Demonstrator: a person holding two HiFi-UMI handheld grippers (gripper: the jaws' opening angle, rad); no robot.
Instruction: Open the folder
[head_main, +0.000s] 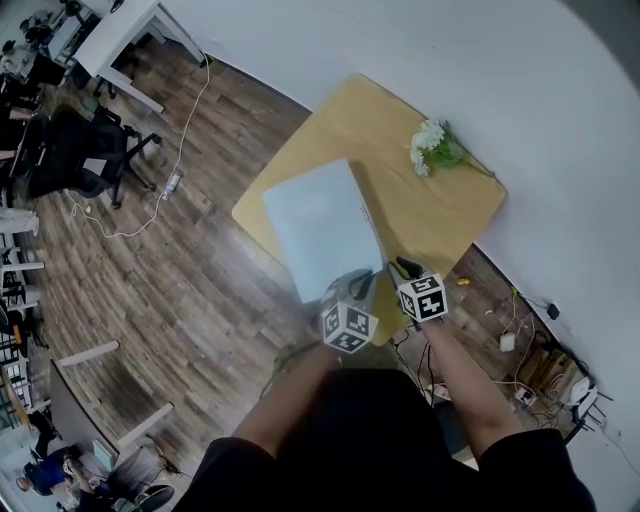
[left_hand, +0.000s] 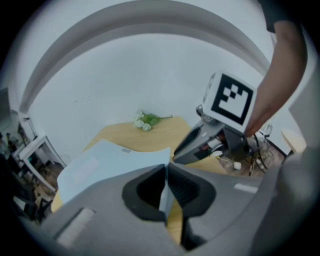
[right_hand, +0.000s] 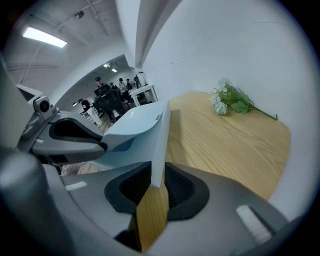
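A light blue folder (head_main: 320, 225) lies on the wooden table (head_main: 450, 220), its near edge overhanging towards me. Both grippers are at that near edge. My left gripper (head_main: 352, 287) is shut on a thin cover sheet of the folder (left_hand: 110, 162); the sheet's edge shows pinched between the pads in the left gripper view. My right gripper (head_main: 398, 270), just to the right, is shut on the folder's edge (right_hand: 159, 145), which stands upright between its pads. The folder curves up away from the tabletop in the right gripper view. Each gripper view shows the other gripper close alongside.
A sprig of white flowers (head_main: 435, 148) lies at the table's far right corner. Cables and a power strip (head_main: 520, 345) lie on the floor to the right. Black office chairs (head_main: 80, 150) and a white desk (head_main: 120, 40) stand far left. People stand in the background (right_hand: 107, 97).
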